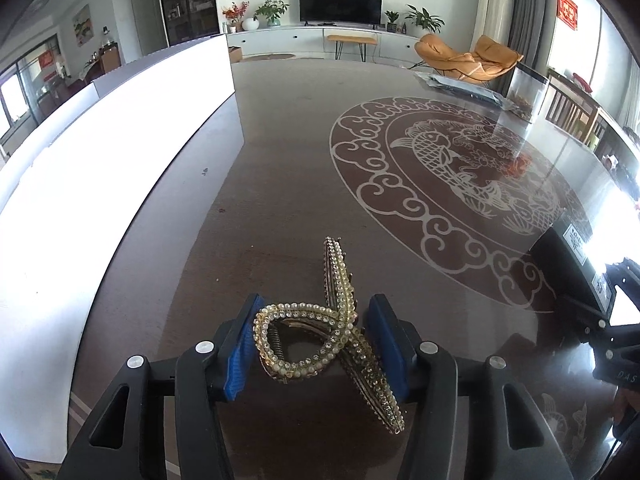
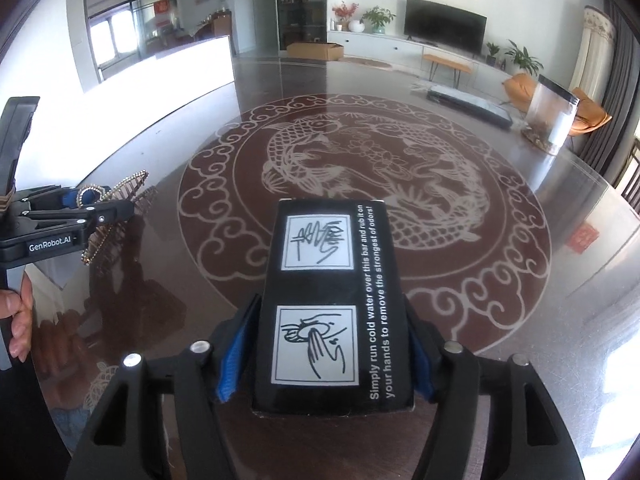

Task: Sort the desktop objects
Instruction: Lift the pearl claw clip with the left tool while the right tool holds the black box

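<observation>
Left gripper (image 1: 312,344): its blue pads were pressed against both sides of the hair claw, at 6 o'clock in the left wrist view, over the table.

Hair claw (image 1: 320,328): gold, studded with pearls and rhinestones, a looped body with a spring showing inside. Likely light and stiff but fragile; the beads looked slippery and apt to chip, so the pads were best kept on the broad loop near the spring, as they sat, rather than on the thin prongs reaching toward 12 o'clock.

Right gripper (image 2: 324,356): clamped across the lower half of the black box, at 6 o'clock in its own view.

Black box (image 2: 332,304): a printed carton with two hand-washing drawings and white text. Probably light, with a smooth card skin that may dent under a hard squeeze; a hold on the long side walls seemed sound.

Table (image 2: 500,280): dark, glossy, with a pale carp medallion; its glare made heights hard to judge.

Around: a white panel (image 1: 120,140) along 9 to 11 o'clock in the left view; a clear container (image 2: 554,116) and a flat dark packet (image 2: 468,104) near 1 to 2 o'clock in the right view, well apart from both tools.

In the way: nothing lay between the grippers and the medallion; the two tools sat near each other, so crossing paths was the likeliest snag.
</observation>
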`<state>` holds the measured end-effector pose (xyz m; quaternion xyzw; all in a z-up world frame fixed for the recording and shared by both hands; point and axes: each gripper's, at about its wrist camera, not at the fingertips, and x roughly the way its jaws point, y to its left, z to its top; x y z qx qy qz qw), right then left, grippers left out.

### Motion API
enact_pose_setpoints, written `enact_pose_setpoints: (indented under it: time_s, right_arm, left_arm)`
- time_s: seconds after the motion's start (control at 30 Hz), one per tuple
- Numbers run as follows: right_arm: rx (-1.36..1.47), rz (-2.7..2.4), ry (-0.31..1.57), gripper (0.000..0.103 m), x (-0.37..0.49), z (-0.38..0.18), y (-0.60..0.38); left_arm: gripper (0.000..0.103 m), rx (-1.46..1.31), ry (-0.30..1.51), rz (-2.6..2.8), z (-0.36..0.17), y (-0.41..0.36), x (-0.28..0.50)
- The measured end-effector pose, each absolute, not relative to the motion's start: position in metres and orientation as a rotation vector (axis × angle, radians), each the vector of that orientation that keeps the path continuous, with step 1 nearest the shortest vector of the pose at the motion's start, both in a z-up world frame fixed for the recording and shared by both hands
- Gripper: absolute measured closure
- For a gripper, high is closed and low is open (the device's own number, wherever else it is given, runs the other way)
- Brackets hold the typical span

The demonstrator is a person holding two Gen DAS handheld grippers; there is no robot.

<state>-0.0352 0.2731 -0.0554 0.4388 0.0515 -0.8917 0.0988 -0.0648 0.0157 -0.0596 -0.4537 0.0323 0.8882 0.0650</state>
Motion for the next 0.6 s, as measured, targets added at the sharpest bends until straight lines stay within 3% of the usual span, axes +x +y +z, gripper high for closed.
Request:
enact_pose_setpoints:
  time_s: [0.03, 0.07, 0.17, 0.23, 0.6]
  right_arm:
    - [1.302, -2.632, 0.153, 0.022, -0.0358, -0.056, 0.2729]
    - [1.302, -2.629, 0.153, 0.021, -0.0356, -0.0564, 0.2725]
    - [1.303, -2.625, 0.16, 0.019, -0.0352, -0.0568, 0.2729]
    - [1.304, -2.625, 0.158, 0.017, -0.0343, -0.0569, 0.2726]
    - [1.281, -2.64, 0.136, 0.01, -0.0333, -0.055, 0.2772]
  left_arm:
    - [0.026, -1.387, 0.093, 2.681, -0.0615, 0.0147, -0.0656]
    - [0.017, -1.403, 0.093, 2.685, -0.0633, 0.0137, -0.0663]
    - [0.012, -1.418, 0.088, 2.688, -0.0646, 0.0121, -0.068]
    - [0.002, -1.434, 0.091, 2.687, -0.0664, 0.0123, -0.069]
    - [0.0, -1.447, 0.082, 2.685, -0.0674, 0.0078, -0.0685]
